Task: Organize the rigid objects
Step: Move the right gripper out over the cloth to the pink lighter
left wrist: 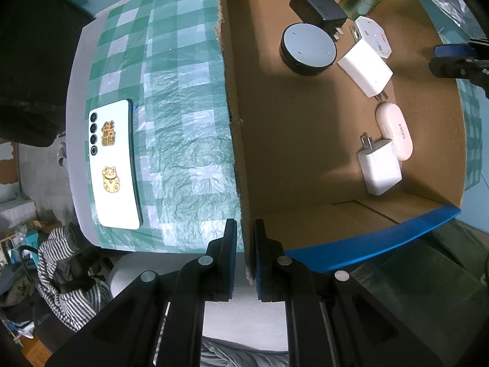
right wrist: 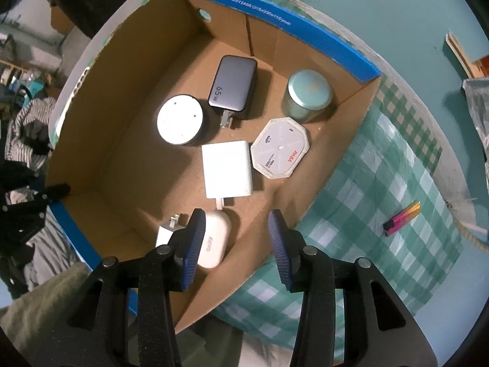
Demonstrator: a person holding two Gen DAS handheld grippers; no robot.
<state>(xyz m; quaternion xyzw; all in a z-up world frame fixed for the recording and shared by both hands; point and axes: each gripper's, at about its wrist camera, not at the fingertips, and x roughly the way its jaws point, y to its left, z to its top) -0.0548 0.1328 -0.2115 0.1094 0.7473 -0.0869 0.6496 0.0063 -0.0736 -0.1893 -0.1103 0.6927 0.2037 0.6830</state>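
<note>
Seven rigid things already lie on the floor of the open cardboard box [right wrist: 122,159]: a black charger [right wrist: 233,87] marked 65W at the far side, a round black puck with a pale top [right wrist: 180,120] to its left, a teal round tin [right wrist: 308,94] at the far right, a flat white octagonal case [right wrist: 279,152] just near of the tin, a large white charger [right wrist: 227,168] in the middle, and nearest, a pinkish-white earbud case [right wrist: 214,241] lying against a small white plug adapter [right wrist: 166,234]. The right gripper [right wrist: 235,241] points down over the near part of the box with its blue-padded jaws partly apart; the earbud case sits below, just beside the left finger [right wrist: 191,244], and nothing is pressed between the pads. The left gripper [left wrist: 245,255] is closed on the box wall [left wrist: 235,128], its two pads pinching the cardboard edge at the box's near corner. Outside the box, on the green checked tablecloth [left wrist: 183,122], a white phone [left wrist: 114,165] lies face down to the left with gold stickers on its back, well apart from the box. On the right, a small multicoloured stick [right wrist: 402,218] rests on the cloth.
</note>
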